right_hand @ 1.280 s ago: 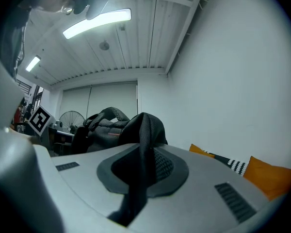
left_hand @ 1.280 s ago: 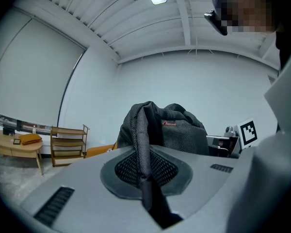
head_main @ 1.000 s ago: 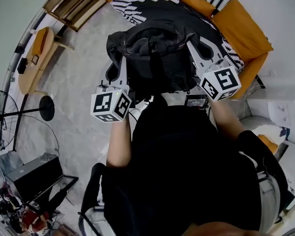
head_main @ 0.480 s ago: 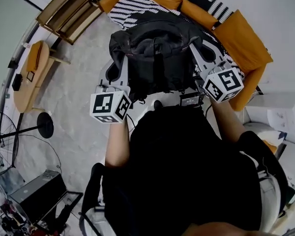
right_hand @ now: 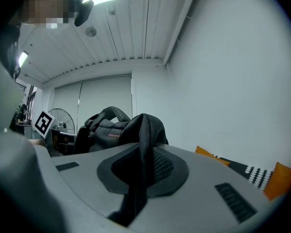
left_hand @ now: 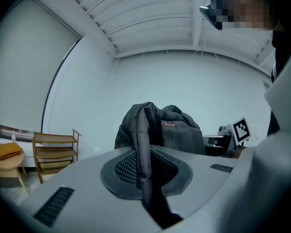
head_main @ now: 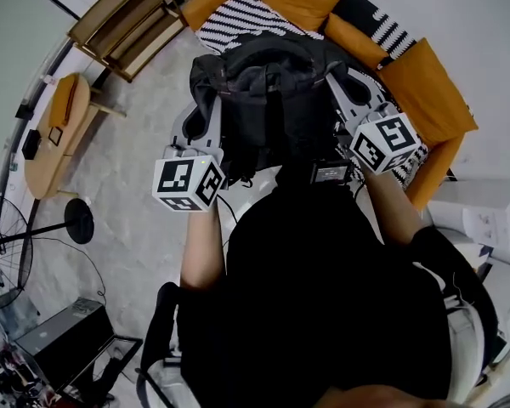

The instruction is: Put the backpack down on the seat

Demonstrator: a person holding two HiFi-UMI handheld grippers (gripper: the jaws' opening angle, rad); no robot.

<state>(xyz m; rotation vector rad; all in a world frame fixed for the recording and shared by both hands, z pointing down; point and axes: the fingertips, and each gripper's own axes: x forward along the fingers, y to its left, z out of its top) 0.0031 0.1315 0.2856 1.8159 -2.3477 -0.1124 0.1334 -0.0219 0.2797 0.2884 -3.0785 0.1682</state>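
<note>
We are holding the backpack (head_main: 272, 100) up in the air between both grippers, over the front edge of the sofa (head_main: 429, 87). The left gripper (head_main: 202, 113) is clamping shut on one strap (left_hand: 144, 169), and the right gripper (head_main: 340, 83) is pinching the second strap (right_hand: 141, 164) the same way. Compared with a second ago, we are bringing the backpack closer to the striped seat cushion (head_main: 238, 24). More of the sofa is showing beyond it, and the floor fan (head_main: 4, 257) is sitting lower at the left edge.
</note>
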